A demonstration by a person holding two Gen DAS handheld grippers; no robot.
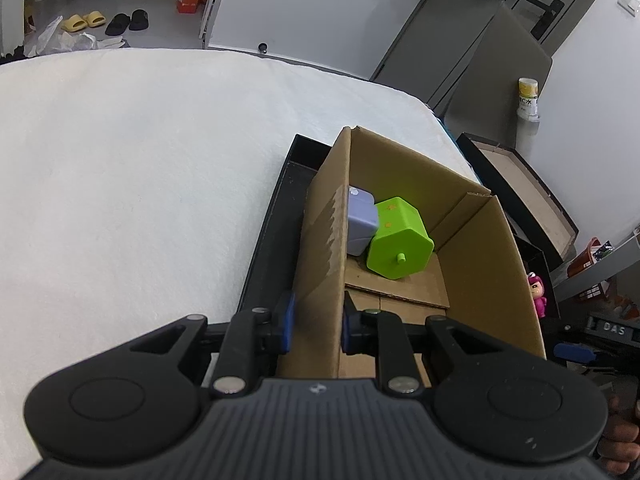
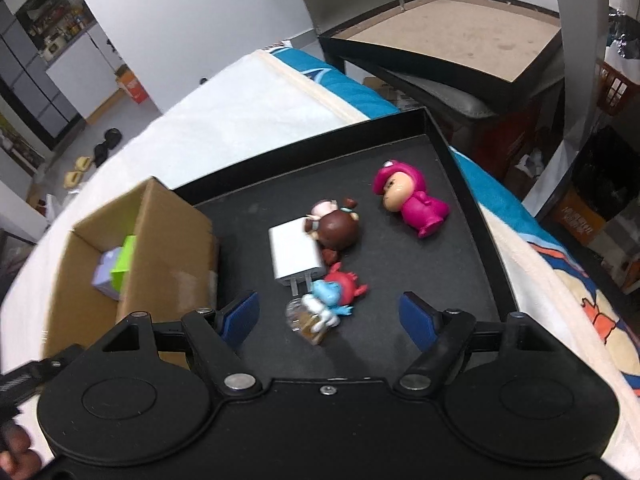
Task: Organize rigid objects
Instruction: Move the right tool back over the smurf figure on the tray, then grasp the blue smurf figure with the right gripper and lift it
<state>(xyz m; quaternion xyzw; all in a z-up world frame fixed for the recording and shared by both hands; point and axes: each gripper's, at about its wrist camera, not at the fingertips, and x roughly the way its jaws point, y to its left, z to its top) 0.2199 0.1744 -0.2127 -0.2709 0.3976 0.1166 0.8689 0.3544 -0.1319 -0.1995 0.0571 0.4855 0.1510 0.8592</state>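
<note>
Right wrist view: the right gripper (image 2: 328, 316) is held wide open above the blue-and-red figurine (image 2: 334, 298) in the black tray (image 2: 460, 152). The cardboard box (image 1: 492, 264) wall is pinched by the left gripper (image 1: 319, 322). The adjacent white charger (image 2: 294, 252) could be caught too.

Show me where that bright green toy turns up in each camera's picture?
Left wrist view: the green toy lies mid-frame inside the cardboard box, against a lilac block.
Right wrist view: only a green sliver shows, far left, inside the same box.
Shared landmark: the cardboard box.
</note>
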